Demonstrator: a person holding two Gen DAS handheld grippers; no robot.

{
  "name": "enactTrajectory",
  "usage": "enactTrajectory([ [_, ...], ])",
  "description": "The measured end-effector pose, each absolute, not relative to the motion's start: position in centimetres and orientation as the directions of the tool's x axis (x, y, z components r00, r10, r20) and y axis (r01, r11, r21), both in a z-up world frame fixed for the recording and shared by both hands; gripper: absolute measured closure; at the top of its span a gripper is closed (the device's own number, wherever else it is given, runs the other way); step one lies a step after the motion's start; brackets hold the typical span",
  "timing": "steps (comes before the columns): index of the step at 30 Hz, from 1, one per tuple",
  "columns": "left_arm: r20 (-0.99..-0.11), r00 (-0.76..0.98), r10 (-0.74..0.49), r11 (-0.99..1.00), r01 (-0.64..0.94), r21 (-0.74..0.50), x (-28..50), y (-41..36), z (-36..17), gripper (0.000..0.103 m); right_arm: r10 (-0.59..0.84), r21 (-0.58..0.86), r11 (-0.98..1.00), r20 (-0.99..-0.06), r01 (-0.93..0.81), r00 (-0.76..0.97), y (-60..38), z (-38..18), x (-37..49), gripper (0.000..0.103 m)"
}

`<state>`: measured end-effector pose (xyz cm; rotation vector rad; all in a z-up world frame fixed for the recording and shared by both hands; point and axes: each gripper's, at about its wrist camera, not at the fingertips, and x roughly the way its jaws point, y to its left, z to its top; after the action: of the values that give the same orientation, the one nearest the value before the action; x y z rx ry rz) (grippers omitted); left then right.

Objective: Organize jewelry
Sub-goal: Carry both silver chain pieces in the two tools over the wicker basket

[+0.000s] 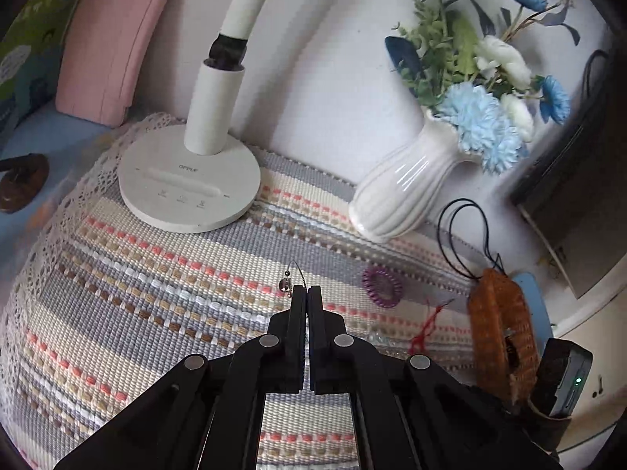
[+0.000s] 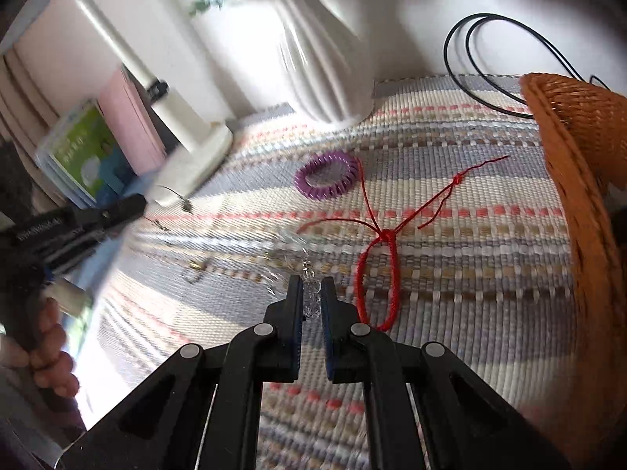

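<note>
My left gripper [image 1: 306, 290] is shut on a thin silver wire bracelet [image 1: 290, 274] with a small bead, held just above the striped mat; it also shows in the right wrist view [image 2: 133, 205]. My right gripper [image 2: 311, 286] is shut on a clear crystal bead bracelet [image 2: 311, 297] that trails left over the mat. A red string bracelet [image 2: 378, 270] lies just right of it. A purple coil hair tie [image 2: 327, 176] [image 1: 382, 286] lies further back. A black cord necklace [image 2: 493, 58] lies behind the orange wicker basket [image 2: 580, 196] [image 1: 497, 325] at the right.
A white ribbed vase [image 1: 403, 192] with blue and white flowers and a white desk lamp base [image 1: 188, 184] stand at the back of the mat. A pink case [image 1: 113, 39] leans at the back left. A small metal clasp [image 2: 196, 268] lies on the mat.
</note>
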<state>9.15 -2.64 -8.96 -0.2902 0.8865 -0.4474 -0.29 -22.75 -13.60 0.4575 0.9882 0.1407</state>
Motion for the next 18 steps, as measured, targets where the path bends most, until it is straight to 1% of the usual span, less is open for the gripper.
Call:
enactTrajectory([
  [4,-0.647,0.556,-0.522,0.848,0.26,-0.461,8.5,-2.2,-7.6,0.103,0.338,0.477,0.874,-0.735,0.093,0.588,-23.4,-11.6,-0.8,0.094],
  [7,-0.633,0.554,-0.541,0.839,0.296,-0.457,8.2,-2.1,-6.5,0.103,0.357,0.535,0.837,-0.69,0.111,0.629,-24.6,-9.8,-1.3,0.094],
  [10,-0.622,0.553,-0.554,0.83,0.315,-0.46,8.1,-1.9,-5.5,0.103,0.342,0.569,0.809,-0.656,0.145,0.673,-26.0,-8.1,-2.0,0.094],
  [12,-0.6,0.556,-0.576,0.815,0.329,-0.477,8.0,-1.9,-4.7,0.103,0.325,0.592,0.79,-0.624,0.159,0.71,-27.2,-6.6,-2.7,0.094],
  [14,-0.583,0.561,-0.588,0.807,0.359,-0.469,7.6,-2.3,-3.7,0.103,0.307,0.606,0.779,-0.595,0.163,0.743,-28.2,-5.1,-3.1,0.094],
  [16,-0.575,0.565,-0.591,0.806,0.398,-0.437,7.3,-3.1,-2.7,0.103,0.27,0.604,0.778,-0.569,0.172,0.777,-29.5,-3.1,-3.7,0.094],
  [18,-0.57,0.547,-0.613,0.79,0.417,-0.449,7.4,-3.8,-2.3,0.103,0.219,0.593,0.782,-0.549,0.191,0.807,-30.9,-1.2,-4.4,0.094],
])
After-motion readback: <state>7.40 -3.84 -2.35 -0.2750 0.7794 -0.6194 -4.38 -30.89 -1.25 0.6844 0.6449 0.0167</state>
